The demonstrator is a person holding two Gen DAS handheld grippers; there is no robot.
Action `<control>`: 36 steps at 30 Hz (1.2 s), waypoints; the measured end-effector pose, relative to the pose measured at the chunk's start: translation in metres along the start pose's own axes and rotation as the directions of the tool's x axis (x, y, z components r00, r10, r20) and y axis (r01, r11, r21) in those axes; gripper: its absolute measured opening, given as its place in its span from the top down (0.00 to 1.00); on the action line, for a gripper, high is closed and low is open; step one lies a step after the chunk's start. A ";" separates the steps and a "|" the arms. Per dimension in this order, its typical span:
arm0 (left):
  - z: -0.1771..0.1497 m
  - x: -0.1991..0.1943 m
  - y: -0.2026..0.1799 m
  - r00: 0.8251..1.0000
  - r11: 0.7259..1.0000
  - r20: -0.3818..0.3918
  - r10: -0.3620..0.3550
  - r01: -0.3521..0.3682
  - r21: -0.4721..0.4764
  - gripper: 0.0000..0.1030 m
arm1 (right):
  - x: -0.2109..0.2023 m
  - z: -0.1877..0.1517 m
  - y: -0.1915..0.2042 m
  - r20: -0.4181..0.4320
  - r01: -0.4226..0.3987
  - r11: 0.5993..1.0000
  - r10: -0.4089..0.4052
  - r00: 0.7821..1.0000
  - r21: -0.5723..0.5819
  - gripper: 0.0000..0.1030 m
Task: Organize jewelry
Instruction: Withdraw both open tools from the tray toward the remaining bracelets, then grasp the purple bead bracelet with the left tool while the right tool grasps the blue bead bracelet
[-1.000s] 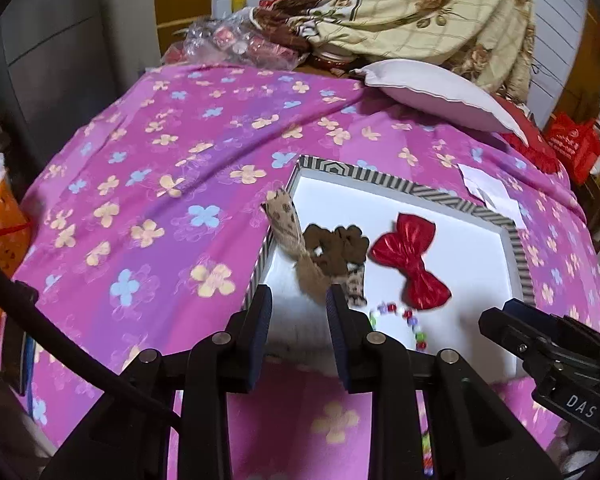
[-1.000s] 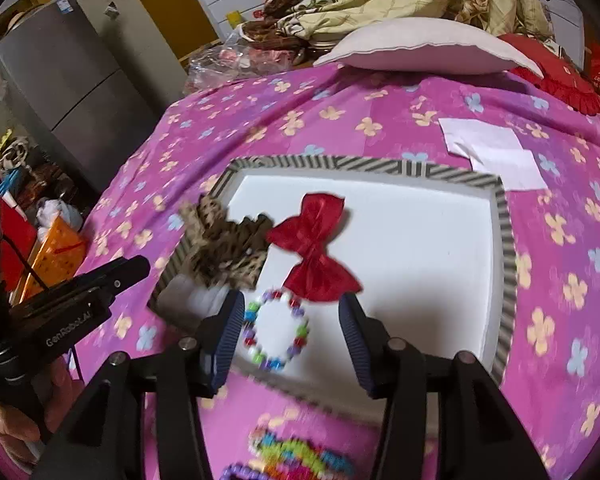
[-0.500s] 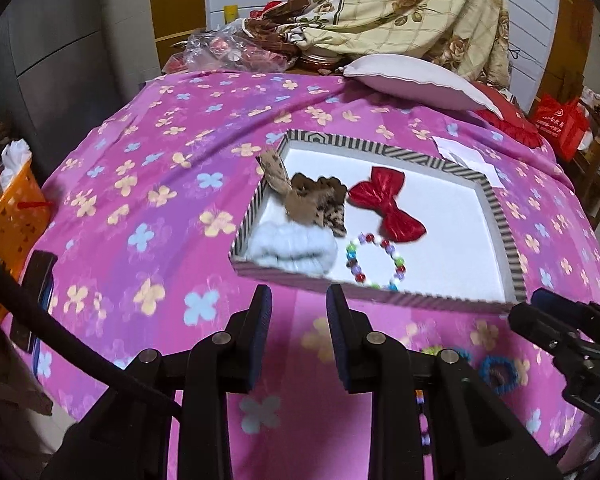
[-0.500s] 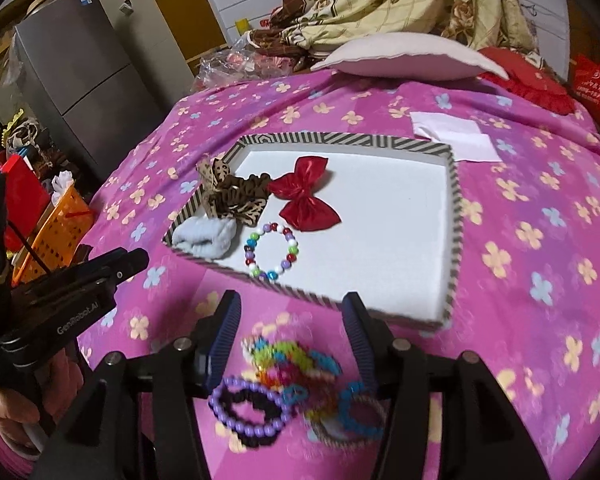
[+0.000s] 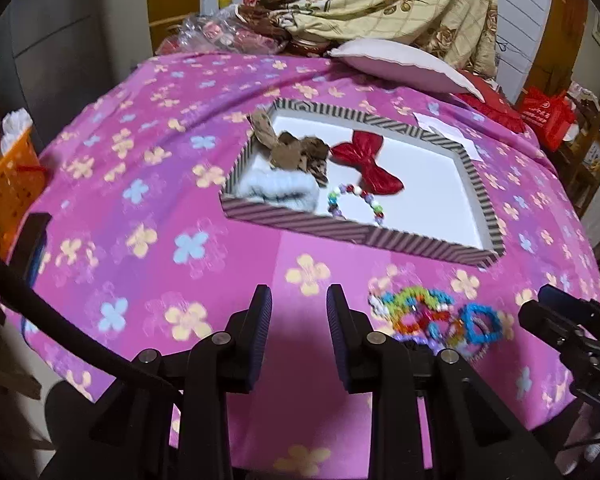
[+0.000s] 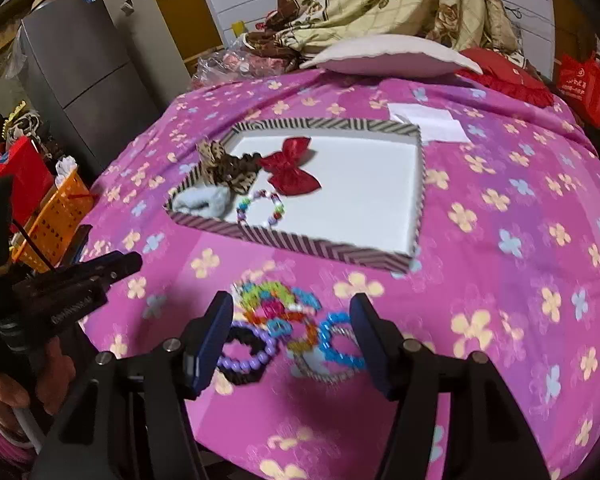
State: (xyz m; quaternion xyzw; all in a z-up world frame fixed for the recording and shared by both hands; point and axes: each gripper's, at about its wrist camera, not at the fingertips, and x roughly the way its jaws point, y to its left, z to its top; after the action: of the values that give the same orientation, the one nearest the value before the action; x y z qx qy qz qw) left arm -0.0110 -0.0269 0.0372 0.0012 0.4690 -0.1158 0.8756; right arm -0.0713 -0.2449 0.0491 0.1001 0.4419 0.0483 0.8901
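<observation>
A striped-rim white tray (image 5: pixel 356 236) (image 6: pixel 324 250) sits on the pink flowered cloth. In it lie a red bow (image 5: pixel 366 162) (image 6: pixel 290 170), a leopard scrunchie (image 5: pixel 296 154) (image 6: pixel 230 170), a pale blue scrunchie (image 5: pixel 278 190) (image 6: pixel 202 202) and a multicolour bead bracelet (image 5: pixel 356 200) (image 6: pixel 260 208). A pile of loose bead bracelets (image 5: pixel 436 318) (image 6: pixel 288 328) lies in front of the tray. My right gripper (image 6: pixel 292 336) is open and empty, hovering over that pile. My left gripper (image 5: pixel 296 328) is open and empty, left of the pile.
A white pillow (image 5: pixel 400 66) and a folded blanket (image 5: pixel 380 4) lie behind the tray. White paper (image 6: pixel 428 122) lies at the tray's far right corner. An orange basket (image 6: pixel 56 216) and a grey fridge (image 6: pixel 84 80) stand to the left, off the table.
Both grippers have pulled back from the tray toward the table's near edge. The bracelet pile has come into view, now between the right gripper's fingers.
</observation>
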 end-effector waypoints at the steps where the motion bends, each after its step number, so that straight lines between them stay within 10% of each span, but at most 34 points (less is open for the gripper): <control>1: -0.002 0.000 0.000 1.000 1.000 -0.007 -0.006 0.006 0.001 0.50 | -0.001 -0.004 -0.003 -0.004 0.002 1.000 -0.002 1.000 0.005 0.38; 19: -0.029 0.023 -0.002 0.988 0.995 -0.122 -0.097 0.095 -0.027 0.49 | 0.016 -0.049 -0.047 -0.082 0.057 0.997 -0.053 0.995 0.045 0.38; 36: -0.026 0.055 -0.004 0.960 0.984 -0.221 -0.174 0.164 -0.065 0.49 | 0.052 -0.033 -0.063 -0.091 0.122 0.993 -0.122 0.988 -0.009 0.60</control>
State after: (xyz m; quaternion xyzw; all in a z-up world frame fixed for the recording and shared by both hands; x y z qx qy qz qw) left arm -0.0043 -0.0392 -0.0222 -0.0457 0.5664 -0.1786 0.8033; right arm -0.0659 -0.2930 -0.0245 0.0691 0.4876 -0.0008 0.8703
